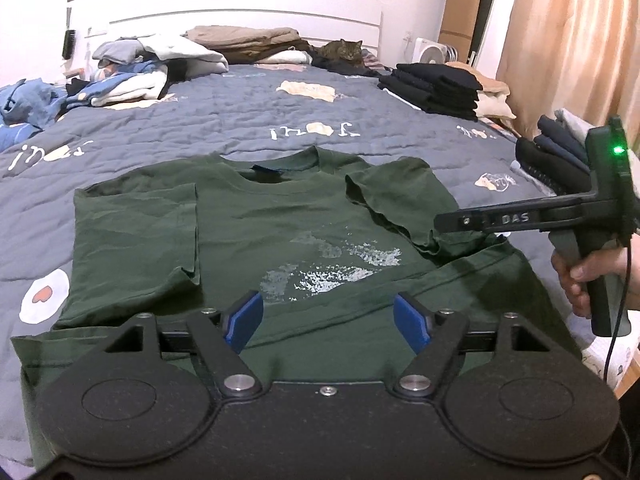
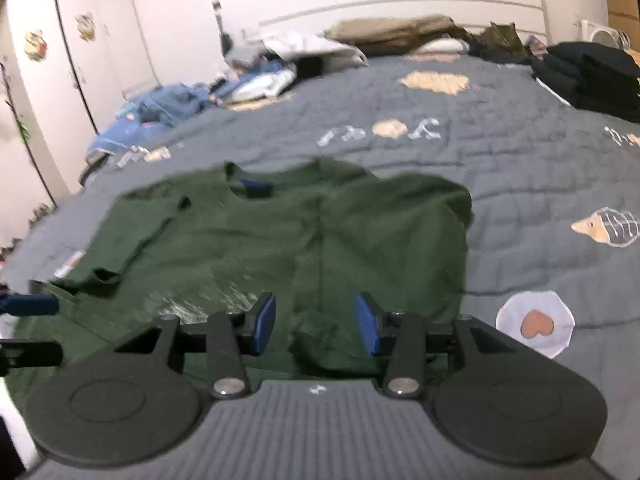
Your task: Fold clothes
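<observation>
A dark green T-shirt (image 1: pixel 280 232) with a faded white print lies face up on the grey quilt (image 1: pixel 224 120), both sleeves folded inward. My left gripper (image 1: pixel 328 320) hovers over the shirt's lower part, its blue pads wide apart with nothing pinched. In that view my right gripper (image 1: pixel 448 222) shows side-on over the shirt's right edge, in a person's hand (image 1: pixel 576 276). The right wrist view is blurred: the right gripper (image 2: pixel 316 324) is open above the T-shirt (image 2: pixel 360 232), and a fold lies under the gap. The left gripper (image 2: pixel 28 328) shows at the left edge.
A stack of folded black clothes (image 1: pixel 436 88) sits at the far right of the bed, with another folded pile (image 1: pixel 560 152) nearer. Unfolded blue and white clothes (image 1: pixel 120 76) lie at the far left. A cat (image 1: pixel 344 52) rests by the headboard. A curtain (image 1: pixel 580 40) hangs at the right.
</observation>
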